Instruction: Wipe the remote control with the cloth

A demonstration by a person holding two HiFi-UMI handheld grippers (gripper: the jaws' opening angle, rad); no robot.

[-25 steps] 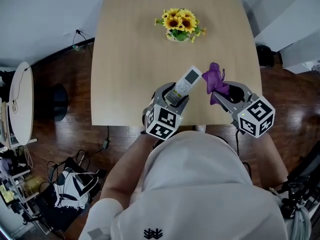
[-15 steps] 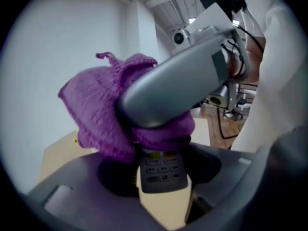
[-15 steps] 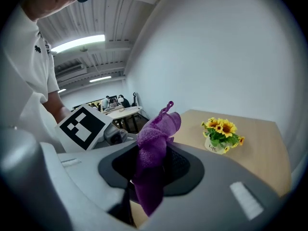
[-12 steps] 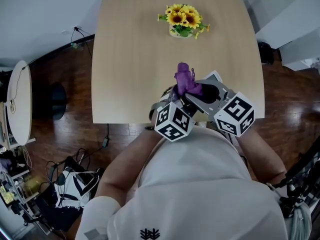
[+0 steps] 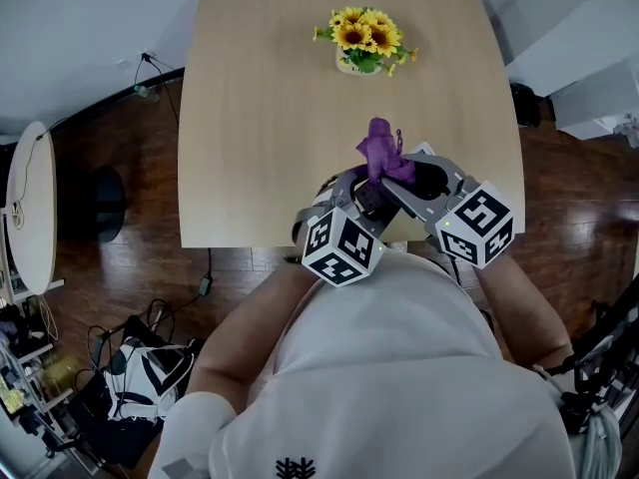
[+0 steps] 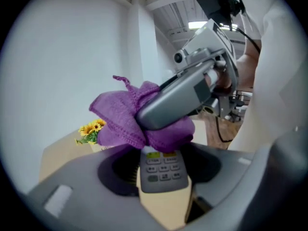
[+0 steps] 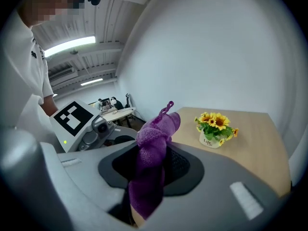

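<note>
Right gripper (image 5: 404,183) has crossed from the right of centre to meet the left gripper (image 5: 357,200), so the two now sit together at lower centre of the head view; a second ago they were well apart, the remote bare and angled toward the upper right. Over the last half second the change is small: the cloth (image 5: 379,153) sits a shade higher and further right, and the marker cubes have shifted slightly. Left jaws are closed on the remote control (image 6: 162,172) at its lower end. Its key rows face the camera, and its upper part is hidden under the purple cloth in the left gripper view. Right jaws are narrow and pinch the cloth at mid-length, with a tuft standing above and a tail hanging below in the right gripper view. Both are held in the air above the near edge of the table (image 5: 260,118), with the sunflower pot (image 5: 361,43) well apart at top centre. Handling judgement: the remote is light, rigid and smooth plastic, so it could slip or twist under sideways rubbing, and a grip across its narrow sides near the bottom suits. The cloth is soft and limp and only wipes where it is backed, so it is best held bunched close to the jaws.
</note>
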